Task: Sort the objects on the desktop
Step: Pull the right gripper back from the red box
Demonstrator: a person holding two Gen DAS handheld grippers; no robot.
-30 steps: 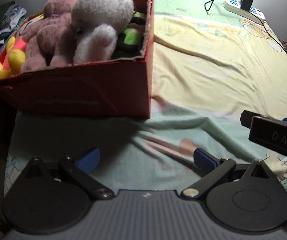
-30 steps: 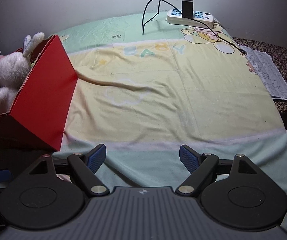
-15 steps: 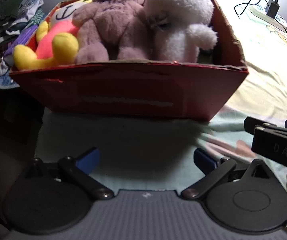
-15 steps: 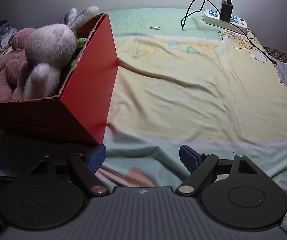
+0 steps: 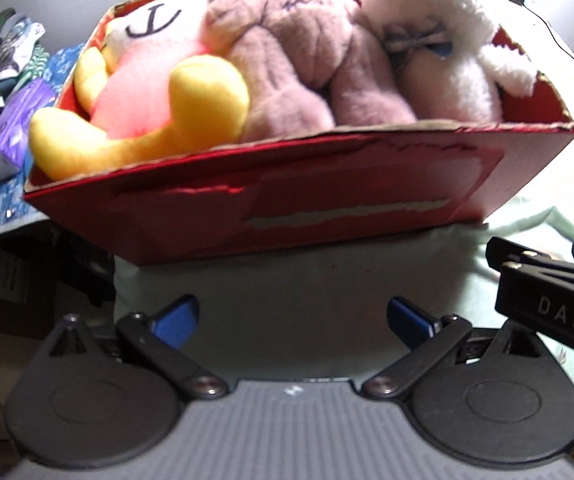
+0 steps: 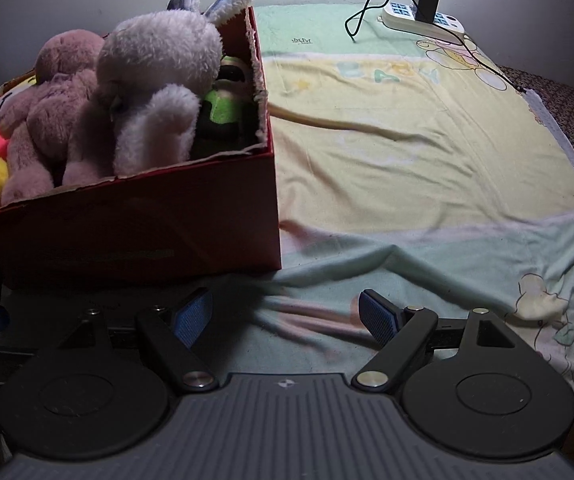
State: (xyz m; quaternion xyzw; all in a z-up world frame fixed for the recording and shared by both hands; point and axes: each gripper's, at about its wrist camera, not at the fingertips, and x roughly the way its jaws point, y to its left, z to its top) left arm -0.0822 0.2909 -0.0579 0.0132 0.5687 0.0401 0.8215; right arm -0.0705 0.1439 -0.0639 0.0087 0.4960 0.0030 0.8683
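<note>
On sheet (image 6: 407,168): "BABY" print | right hand-held gripper (image 6: 287,316): "DAS", spread, empty | left hand-held gripper (image 5: 293,316): spread, empty

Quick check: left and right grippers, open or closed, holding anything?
Left gripper: open, nothing between its blue-padded fingers, facing the red cardboard box.
Right gripper: open, empty, over the pastel bedsheet.

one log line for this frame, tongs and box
left tongs: open, empty | right tongs: open, empty | red box: full of plush toys | sheet: bare
</note>
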